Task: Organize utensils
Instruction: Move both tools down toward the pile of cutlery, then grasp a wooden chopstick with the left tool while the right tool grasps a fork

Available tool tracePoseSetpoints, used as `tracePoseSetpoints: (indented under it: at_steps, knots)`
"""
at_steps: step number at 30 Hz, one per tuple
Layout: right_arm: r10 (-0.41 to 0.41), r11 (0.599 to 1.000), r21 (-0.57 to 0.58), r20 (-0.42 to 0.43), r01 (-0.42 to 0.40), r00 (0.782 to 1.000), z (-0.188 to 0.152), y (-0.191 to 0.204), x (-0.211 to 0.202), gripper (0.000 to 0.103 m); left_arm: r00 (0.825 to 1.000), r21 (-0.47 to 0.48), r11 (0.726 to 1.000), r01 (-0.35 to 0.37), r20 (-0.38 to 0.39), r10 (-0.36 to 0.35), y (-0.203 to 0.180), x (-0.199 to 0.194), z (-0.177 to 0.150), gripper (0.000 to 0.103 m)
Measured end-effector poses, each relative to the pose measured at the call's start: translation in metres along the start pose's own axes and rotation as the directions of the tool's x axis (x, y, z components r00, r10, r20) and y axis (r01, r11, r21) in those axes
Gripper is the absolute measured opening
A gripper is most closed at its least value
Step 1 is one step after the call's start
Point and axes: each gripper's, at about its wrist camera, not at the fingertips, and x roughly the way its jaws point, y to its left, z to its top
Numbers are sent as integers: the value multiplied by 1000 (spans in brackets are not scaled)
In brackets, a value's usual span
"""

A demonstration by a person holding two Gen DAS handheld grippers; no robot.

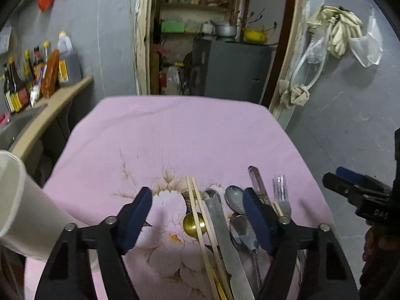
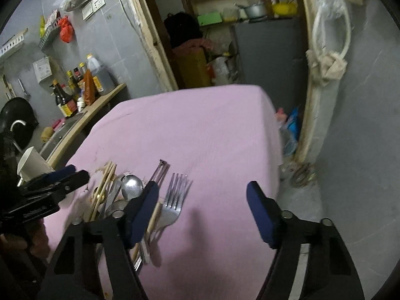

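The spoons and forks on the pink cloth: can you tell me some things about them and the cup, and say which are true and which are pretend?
1. The utensils lie on a pink tablecloth with flowers on it. True.
2. A gold spoon lies among the utensils. True.
3. The left gripper is squeezing the chopsticks. False: its fingers stand apart above the pile, pressing on nothing.
4. The white paper cup is full of forks. False: the forks lie on the cloth, and no utensil shows in the cup.
5. The right gripper holds nothing. True.
6. The tablecloth is green. False: it is pink.
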Motion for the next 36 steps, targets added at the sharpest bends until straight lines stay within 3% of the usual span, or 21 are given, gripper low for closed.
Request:
tracePoseSetpoints:
  at_steps: [3,8,11,28,32,34,36]
  knots:
    - [35,999,-2,-13,-35,999,-2,3,16,58,999,-28,1000,-1,-37,0,5,14,-1,56]
    - [72,997,-18,-60,-73,996,-3,5,37,40,996,-76,997,18,-84,-25,14,32,-4,39]
    - [87,995,-34,-91,-91,992,0,4,45,36,992,-108,993,37,-119,-50,20,42,-4,28]
    - [233,950,-156,-218,-269,948,21,5,69,35,957,-175,978,111,-248,-153,34,59,9,19]
    - [235,949,-157,-232,-275,944,18,5,67,30,952,-170,979,115,-263,-158,30,60,9,17]
    - [233,949,-156,-237,-274,943,17,5,67,28,943,-182,972,149,-271,-195,28,62,11,6]
    - [228,954,-139,-244,-267,943,18,4,68,18,938,-188,971,150,-283,-200,25,65,12,5]
